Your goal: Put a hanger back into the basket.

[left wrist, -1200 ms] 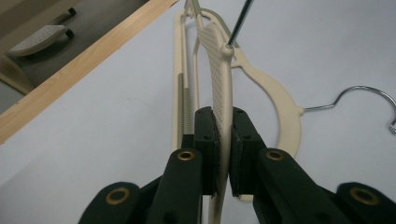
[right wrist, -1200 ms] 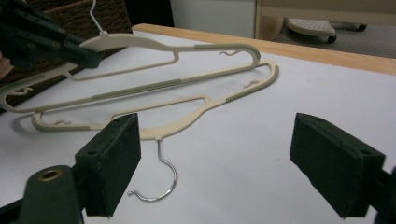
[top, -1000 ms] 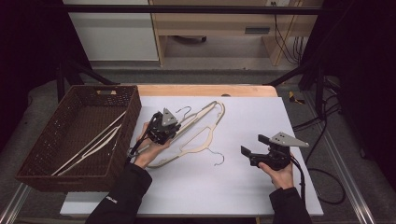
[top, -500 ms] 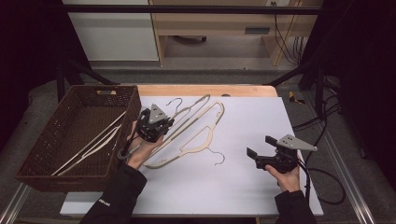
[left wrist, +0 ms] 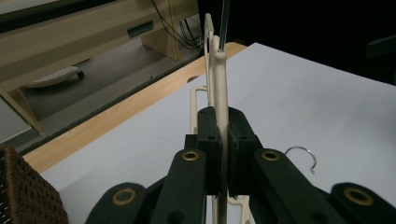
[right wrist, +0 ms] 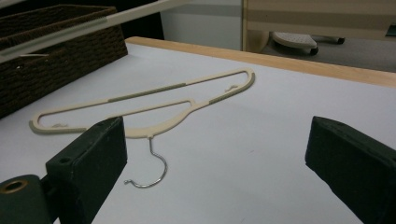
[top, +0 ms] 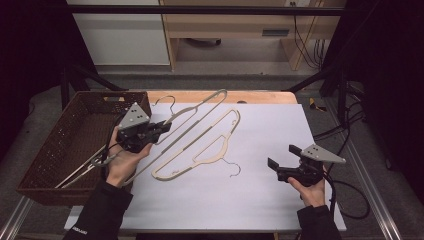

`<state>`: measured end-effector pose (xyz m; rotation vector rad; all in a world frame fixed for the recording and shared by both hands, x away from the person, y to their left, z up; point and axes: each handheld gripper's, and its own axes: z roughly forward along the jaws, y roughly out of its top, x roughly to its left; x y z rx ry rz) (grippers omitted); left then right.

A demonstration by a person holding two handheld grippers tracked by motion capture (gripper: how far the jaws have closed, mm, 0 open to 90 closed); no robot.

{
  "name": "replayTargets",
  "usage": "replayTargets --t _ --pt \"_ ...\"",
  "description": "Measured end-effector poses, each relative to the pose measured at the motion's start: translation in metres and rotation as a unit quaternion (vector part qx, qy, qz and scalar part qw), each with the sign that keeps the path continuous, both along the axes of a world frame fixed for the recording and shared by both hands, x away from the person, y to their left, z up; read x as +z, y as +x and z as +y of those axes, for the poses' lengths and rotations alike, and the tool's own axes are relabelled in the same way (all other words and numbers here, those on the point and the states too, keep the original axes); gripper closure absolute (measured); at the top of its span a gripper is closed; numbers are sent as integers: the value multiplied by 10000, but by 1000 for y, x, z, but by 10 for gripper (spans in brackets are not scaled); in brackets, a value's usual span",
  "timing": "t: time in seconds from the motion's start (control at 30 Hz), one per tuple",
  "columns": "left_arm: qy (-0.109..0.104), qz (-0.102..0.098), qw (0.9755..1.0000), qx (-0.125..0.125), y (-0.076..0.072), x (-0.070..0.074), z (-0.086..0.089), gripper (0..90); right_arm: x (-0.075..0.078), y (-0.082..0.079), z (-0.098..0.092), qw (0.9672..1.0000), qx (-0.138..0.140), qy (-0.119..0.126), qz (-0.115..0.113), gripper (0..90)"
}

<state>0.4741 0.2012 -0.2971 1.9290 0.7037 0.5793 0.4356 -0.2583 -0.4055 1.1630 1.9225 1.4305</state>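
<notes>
Cream plastic hanger (top: 192, 112), light and stiff, hanging pinched mid-bar in left tongs (top: 161, 128); right tongs (top: 280, 162) resting spread wide.

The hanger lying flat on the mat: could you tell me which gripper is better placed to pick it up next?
Probably the right gripper: open, empty, beside the flat hanger. The left gripper is shut on another hanger.
</notes>
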Motion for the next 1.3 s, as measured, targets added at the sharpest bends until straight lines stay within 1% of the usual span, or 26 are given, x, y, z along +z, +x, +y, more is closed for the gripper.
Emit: replayTargets --t 0.13,0.23,0.27,0.3,0.33,0.4,0.47,0.5,0.53,0.67,0.8,0.87,0.97,1.1,1.2,1.3 --pt "-70 -49 9999 -53 -5 16 15 858 2 -1 -1 10000 -9 -24 -32 52" --pt "-212 -15 9996 -164 -8 28 26 858 3 -2 -3 10000 -16 -21 -61 47" --pt "-182 -23 9997 -191 -9 33 30 859 4 -2 -3 10000 -30 -21 -47 47" --pt "-152 -53 9997 -167 -11 37 32 858 4 -3 -4 10000 -39 -15 -48 46" --pt "-175 -58 9997 -140 -13 40 35 858 4 -2 -5 10000 -36 -11 -69 45" --pt "-94 -139 9998 -104 -16 47 39 859 4 -2 -6 10000 -30 -13 -75 45" --pt "-66 -203 9997 -79 -19 54 45 859 5 -3 -7 10000 -69 17 -40 45" --pt "-28 -276 9996 -63 -20 58 48 859 5 -3 -7 10000 -69 17 -40 45" --pt "-18 -297 9995 -45 -20 61 52 859 5 -3 -7 10000 -62 11 -49 45" --pt "132 -346 9993 34 -22 71 68 859 5 -3 -7 10000 -59 24 -37 45" --pt "196 -324 9992 105 -20 74 83 859 5 -4 -7 10000 -51 12 -51 43" --pt "188 -327 9992 146 -19 74 91 858 6 -3 -7 9999 -46 8 -95 42" --pt "139 -327 9993 150 -16 72 104 858 6 -3 -6 10000 -39 -2 -84 37" --pt "205 -259 9993 195 -11 66 119 858 6 -3 -6 10000 -38 3 -69 36" --pt "328 -211 9988 291 -7 59 131 858 5 -3 -6 10000 -45 -6 -32 34" --pt "299 -191 9987 356 -4 53 143 858 4 -2 -6 10000 -4 -33 -71 34"
